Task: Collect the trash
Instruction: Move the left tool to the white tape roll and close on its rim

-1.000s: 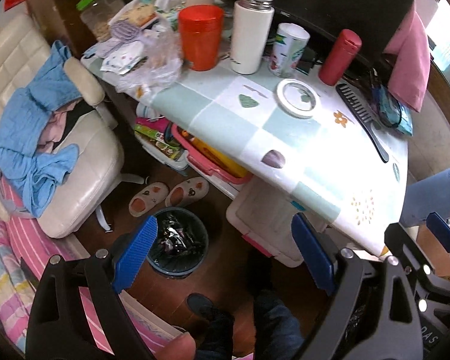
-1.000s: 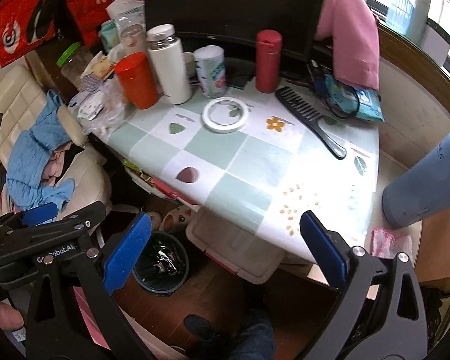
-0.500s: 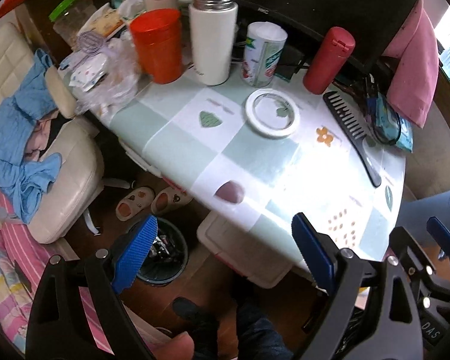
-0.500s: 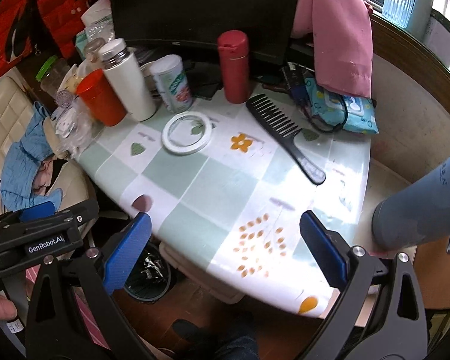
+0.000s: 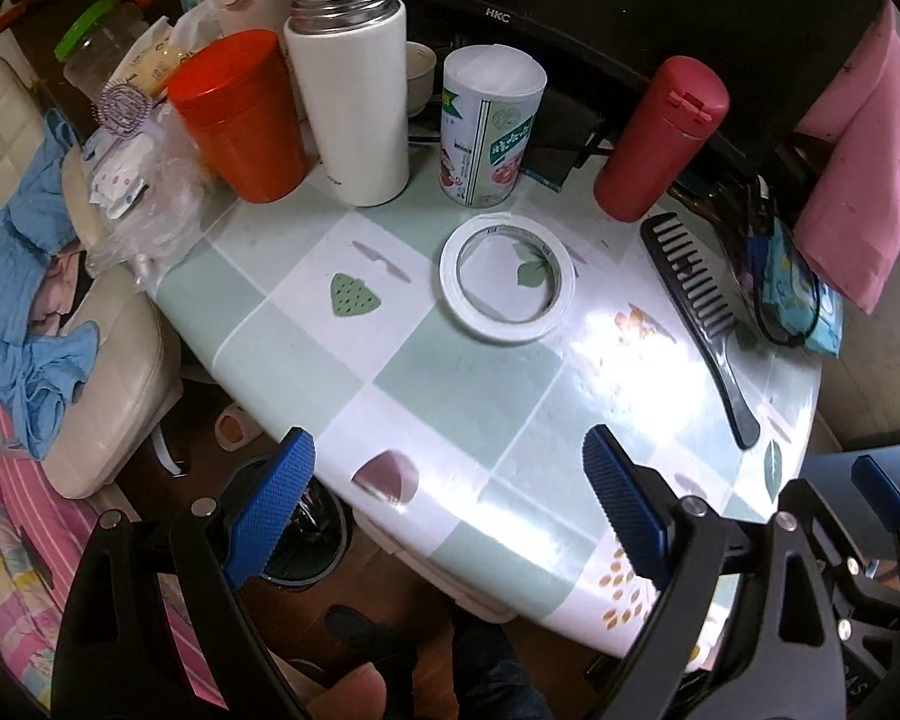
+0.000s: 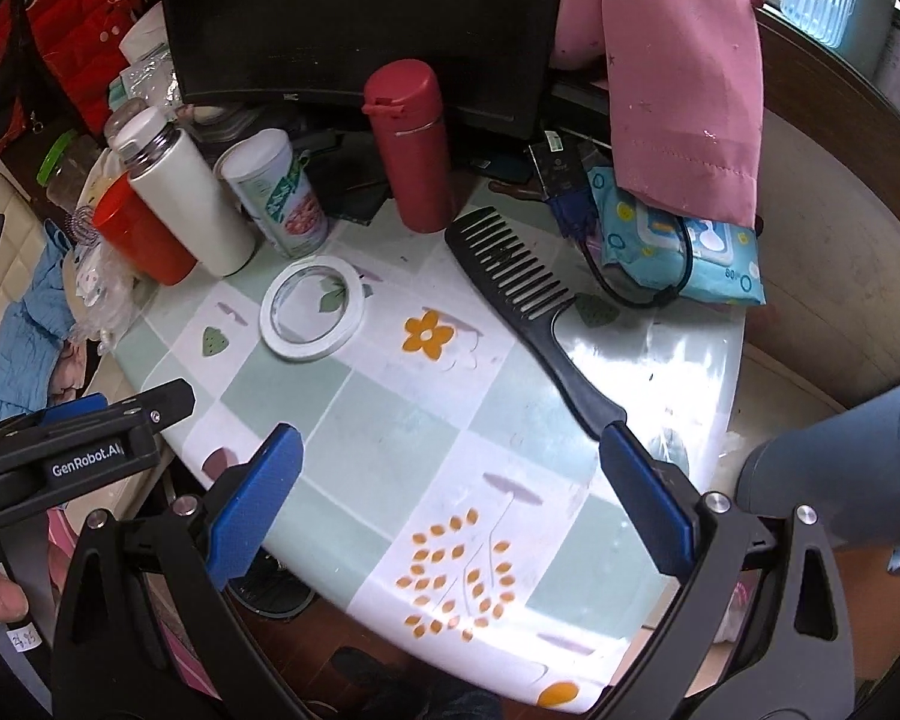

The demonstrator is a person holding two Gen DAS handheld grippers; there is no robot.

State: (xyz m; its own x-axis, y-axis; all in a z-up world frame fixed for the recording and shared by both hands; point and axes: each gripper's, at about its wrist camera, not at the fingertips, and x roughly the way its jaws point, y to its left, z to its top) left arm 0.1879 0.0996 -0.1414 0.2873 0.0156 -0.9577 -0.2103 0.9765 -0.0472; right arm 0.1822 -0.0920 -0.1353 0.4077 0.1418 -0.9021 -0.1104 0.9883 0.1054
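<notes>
Blue-padded, the left gripper [image 5: 441, 510] and right gripper [image 6: 450, 501] both hang spread and empty over the table [image 5: 462, 372]. Likely still searching: crumpled wrappers [image 5: 120, 186] sit at its left edge, bin [image 5: 303, 546] below. Next, reach there.

The dark monitor [image 5: 630, 6] at the far side of the table carries the brand "HKC" in small pale letters on its lower bezel. In the right wrist view, the black body of the left gripper [image 6: 84, 450], at the near left, bears a white label reading "GenRobot.AI". The blue wet-wipes pack [image 6: 690, 252] at the far right shows "60" near its corner. The print on the green-and-white can [image 5: 489, 132] is too small to read.
</notes>
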